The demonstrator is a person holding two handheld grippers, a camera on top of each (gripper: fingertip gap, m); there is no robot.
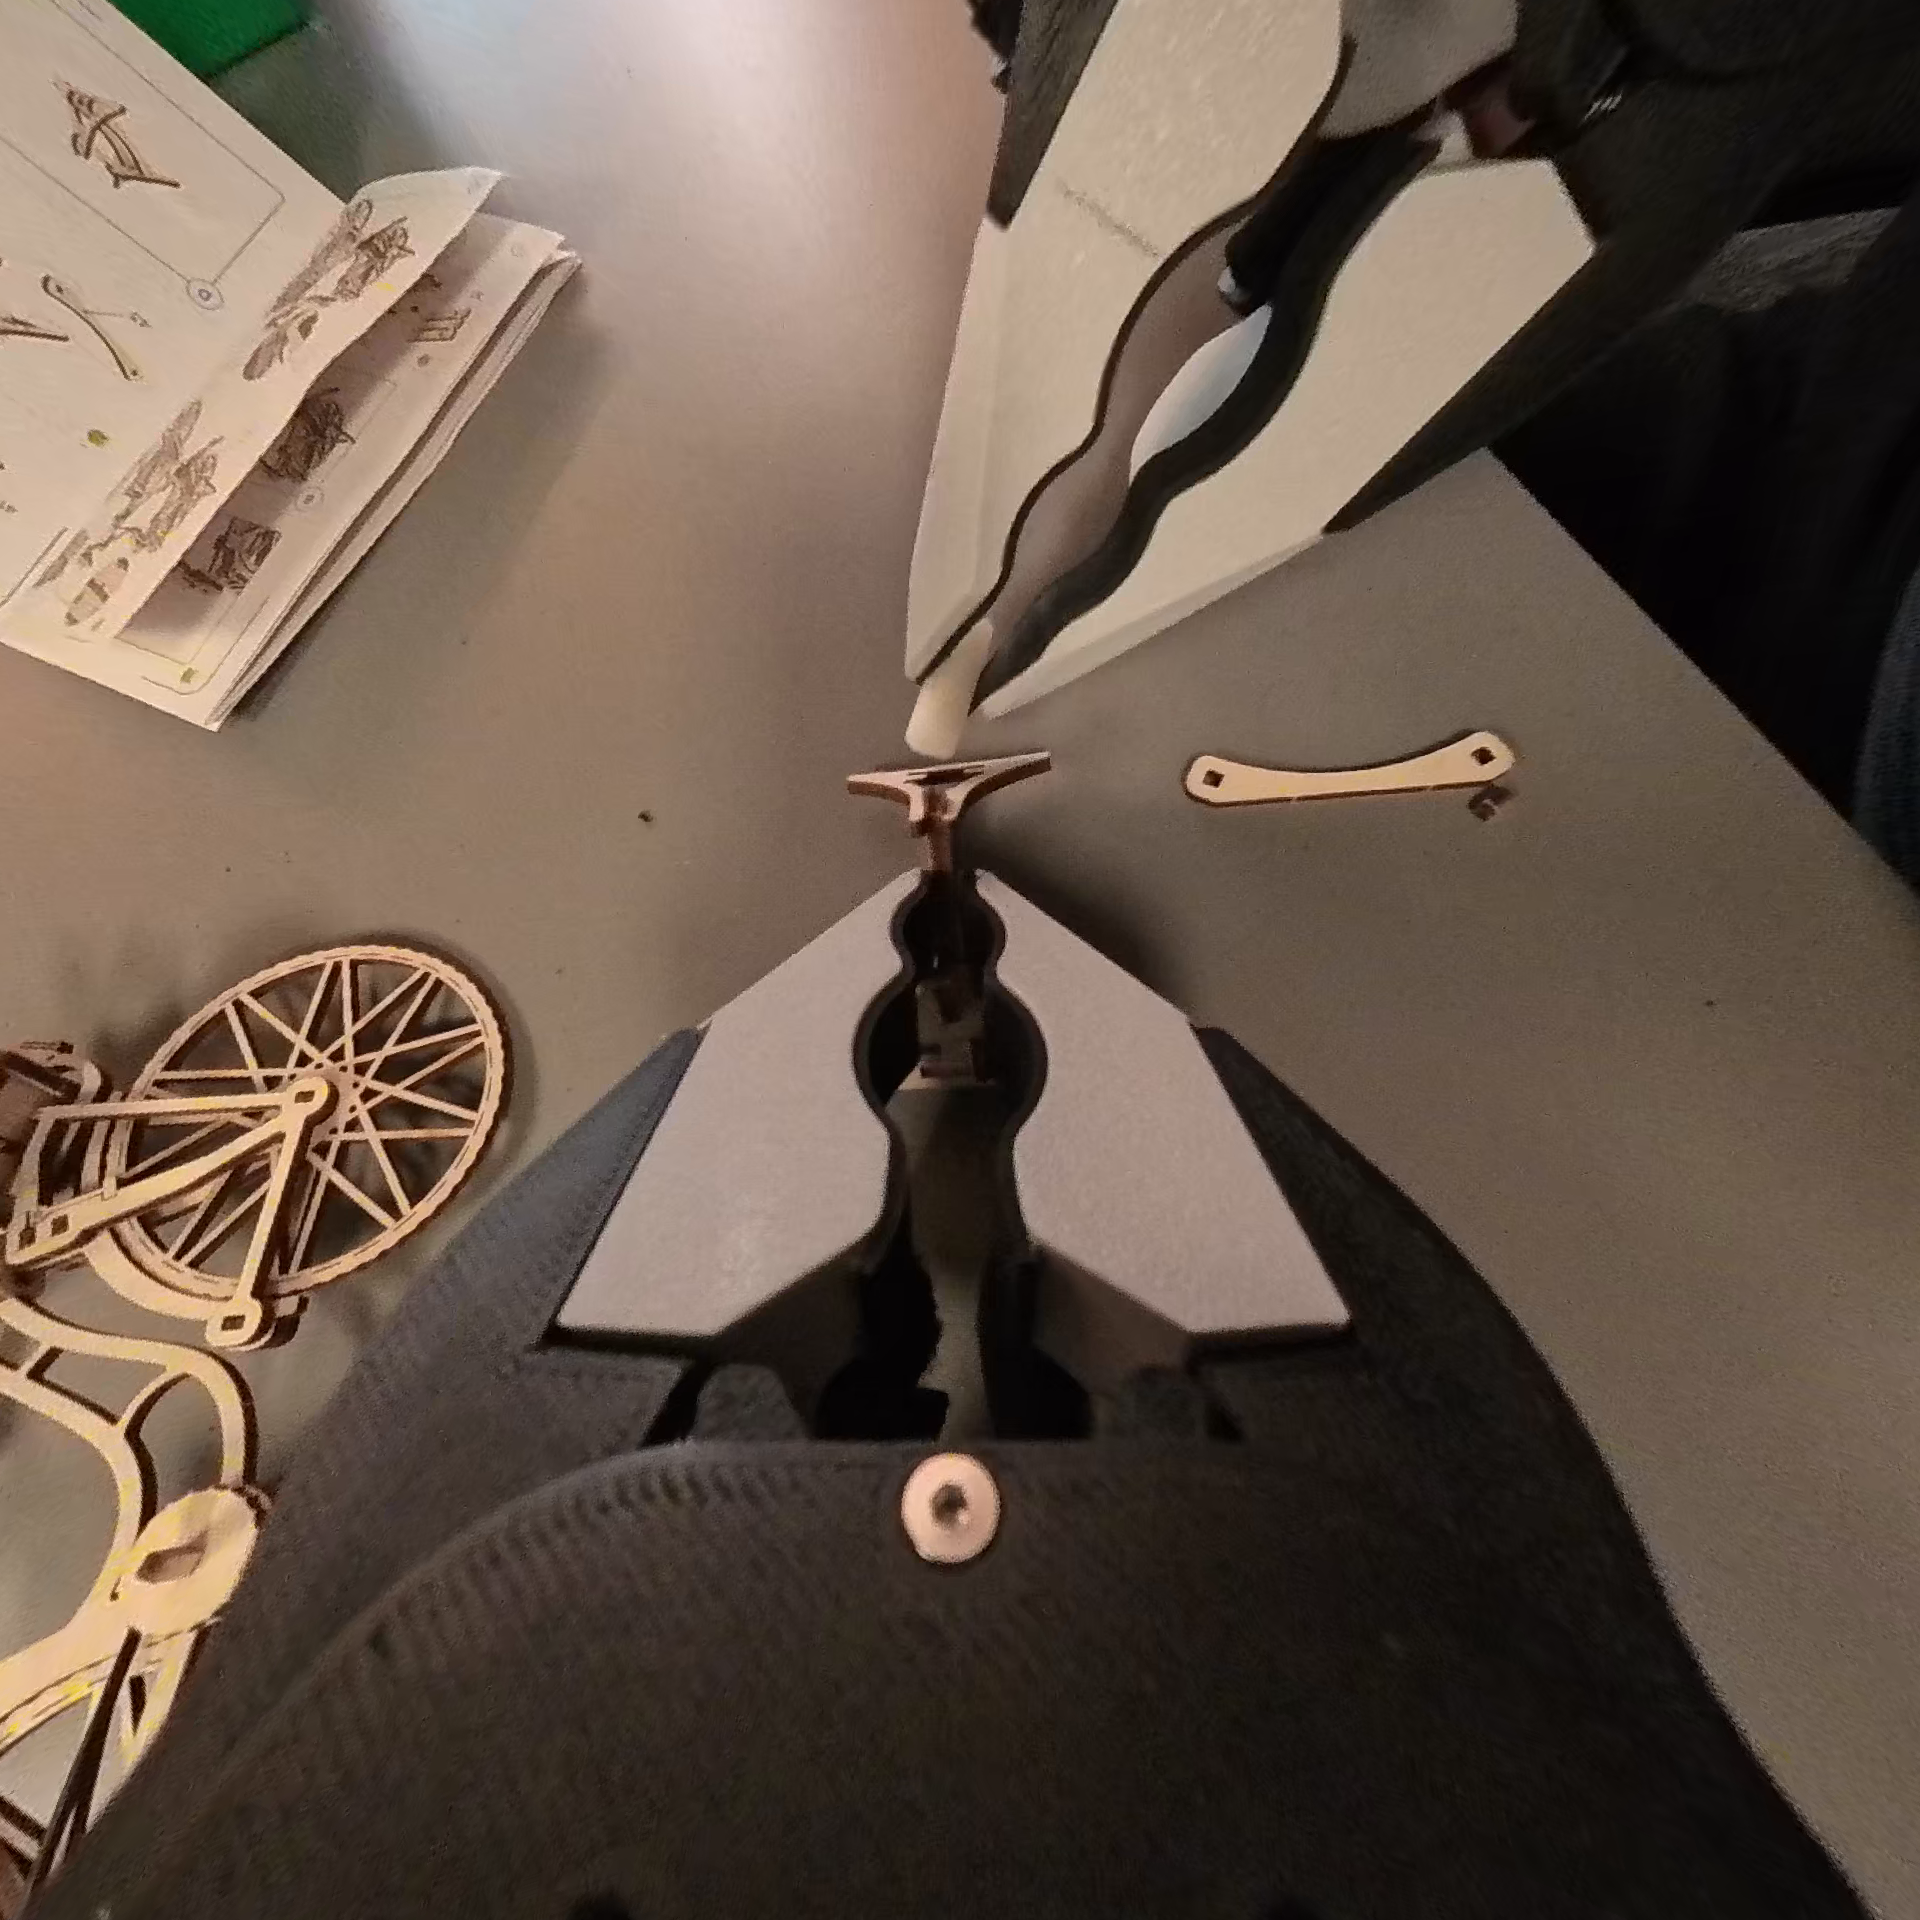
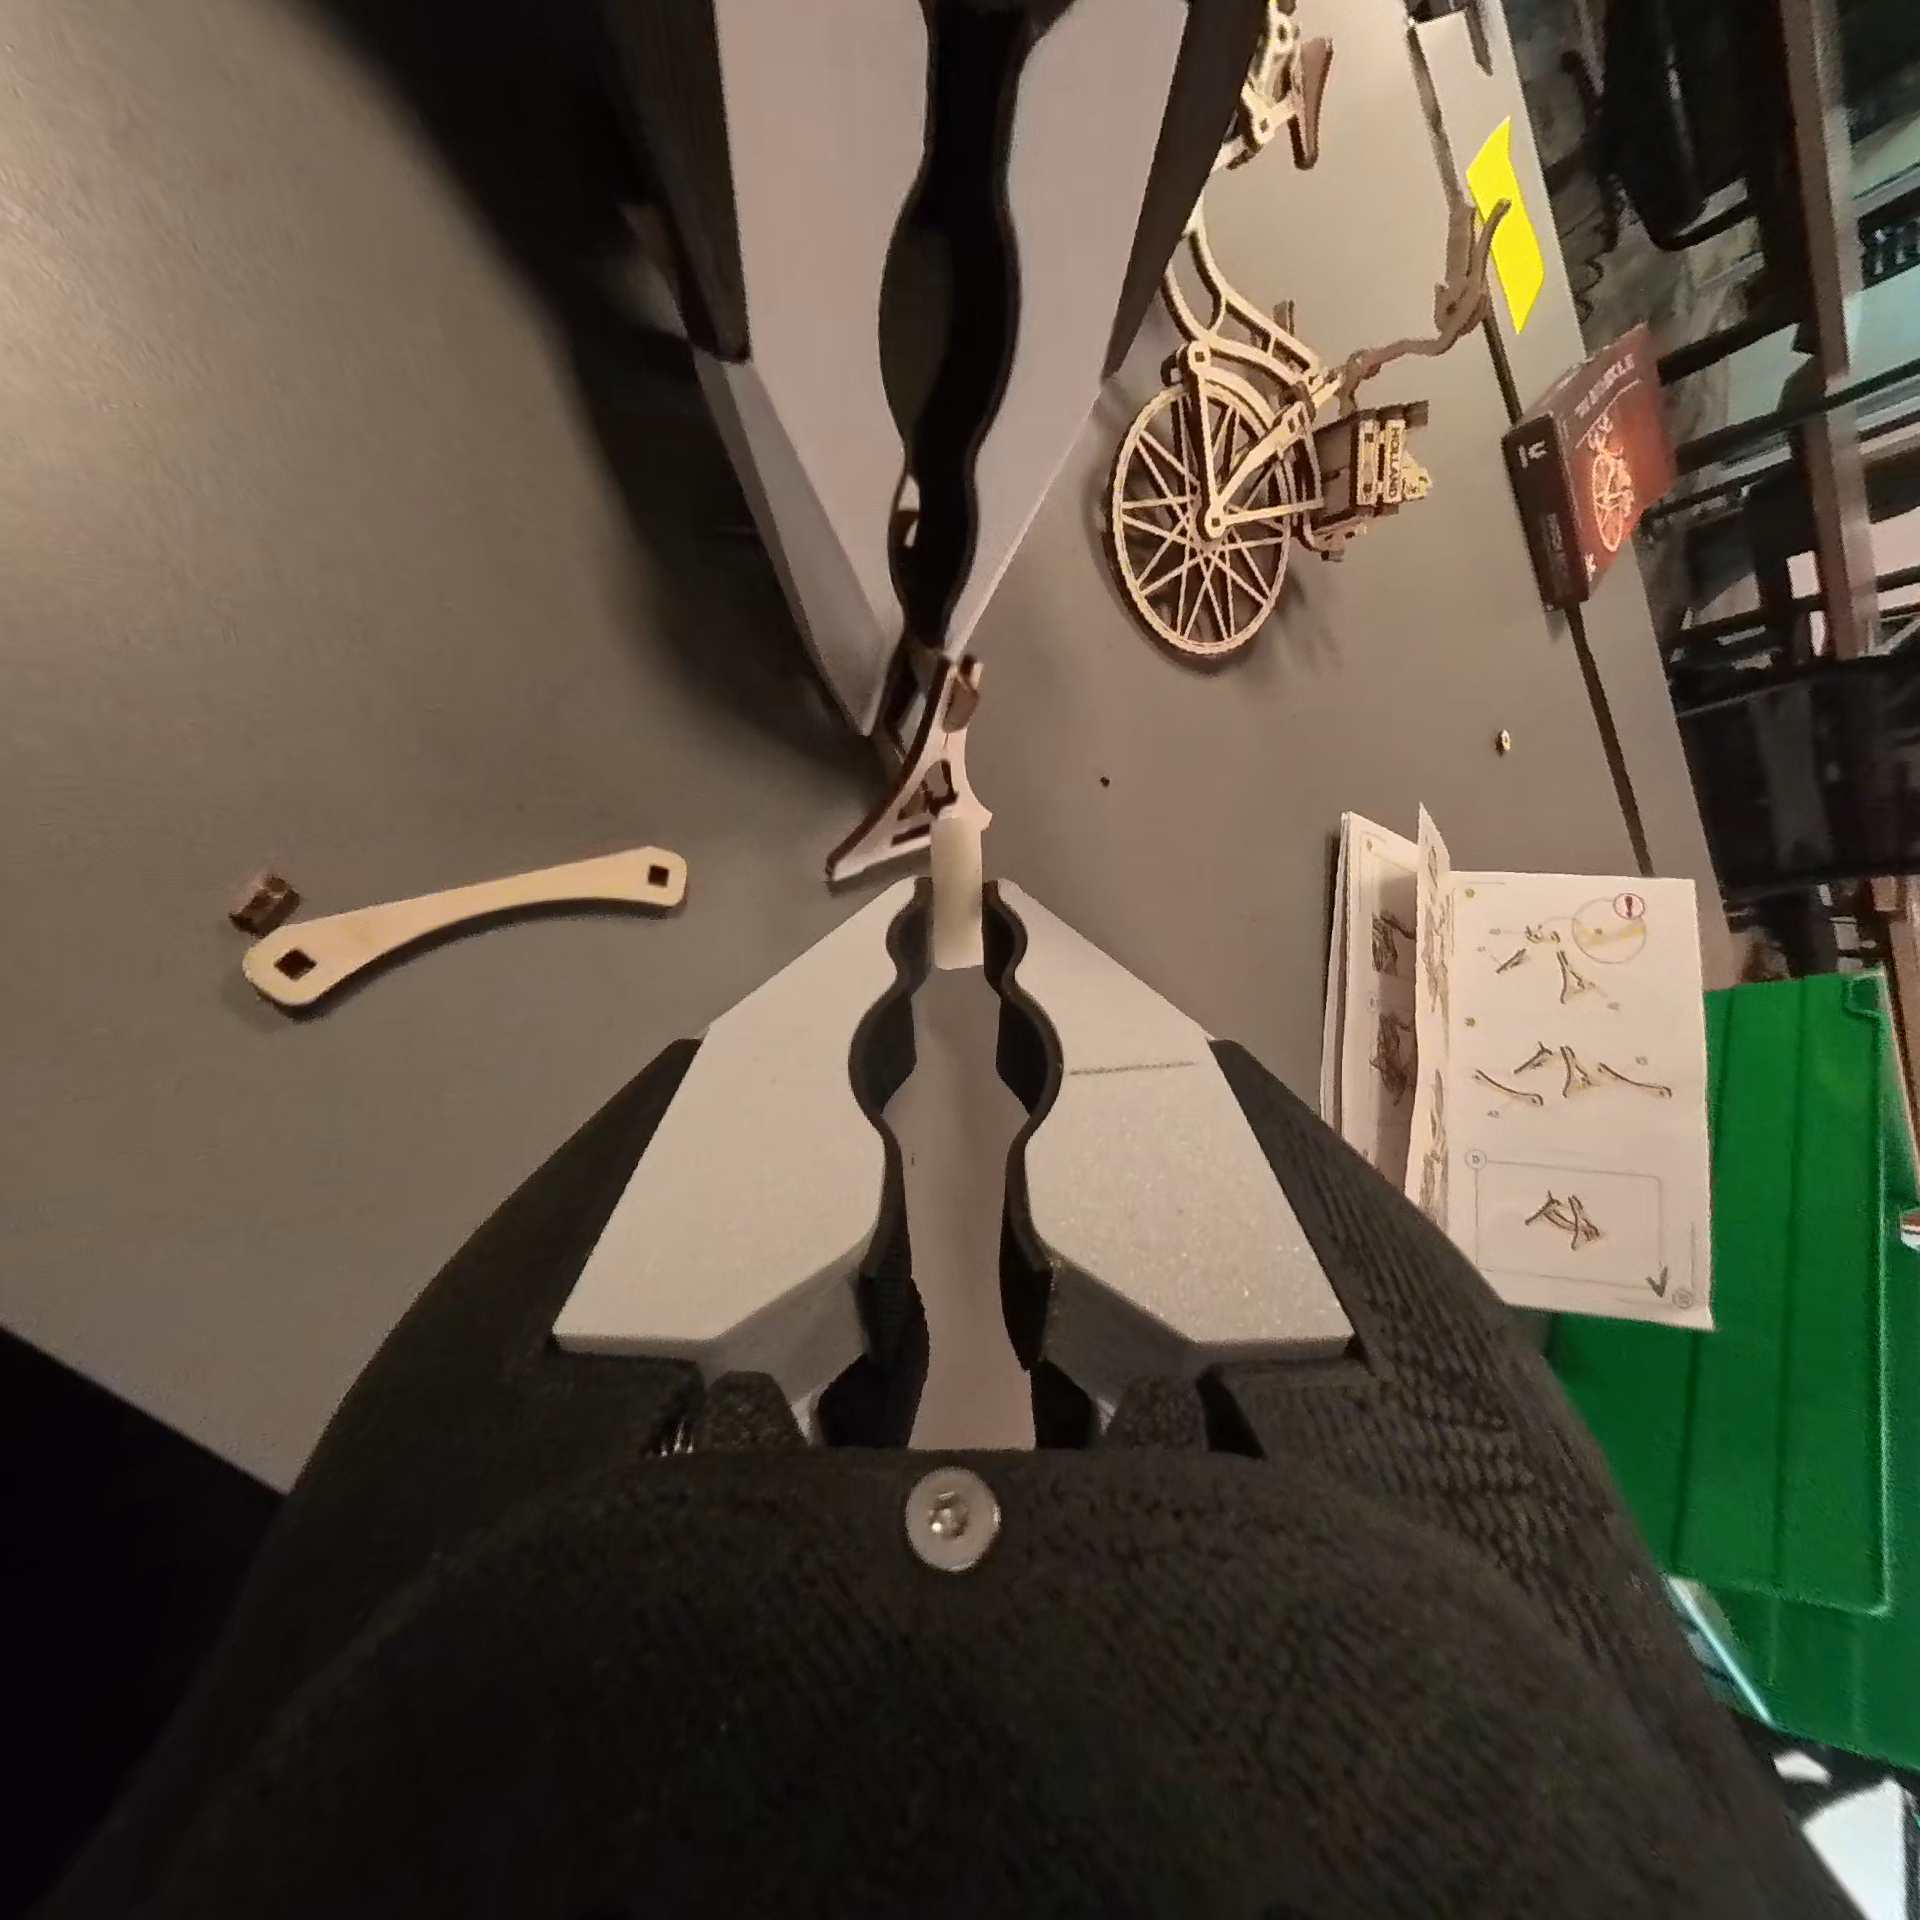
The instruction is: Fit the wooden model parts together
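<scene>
L gripper point(image 1: 948, 878): clamped on T-piece stem, tips pinched tight, points to 12 in left wrist view.
T-piece point(image 1: 940, 795): small wooden part w/ flat crossbar on top, held above tabletop, stem runs down btwn L gripper tips.
R gripper point(image 1: 961, 707): clamped on white stick; comes in from 1 o'clock in left wrist view.
Stick point(image 2: 954, 894): short, pale, pokes out past R gripper tips; its end touches T-piece crossbar from above.
Arm piece point(image 1: 1349, 779): flat curved wooden strip, square hole at each end, lies on tabletop at 3 o'clock of T-piece, apart from it.
Block point(image 2: 265, 896): tiny wooden bit, just beside one end of arm piece.
Bike point(image 1: 208, 1195): part-built wooden model lying on its side, spoked wheel up top, at 8 o'clock in left wrist view; clear of both grippers.
Booklet point(image 1: 260, 416): open instruction pages on tabletop, 10 o'clock in left wrist view.
Box point(image 2: 1590, 468): dark w/ red print, at tabletop's far edge, 2 o'clock in right wrist view.
Yellow note point(image 2: 1507, 223): on tabletop near box, past bike.
Green bin point(image 2: 1766, 1299): 3–4 o'clock in right wrist view, next to booklet.
Tabletop point(image 1: 675, 520): grey, plain.
</scene>
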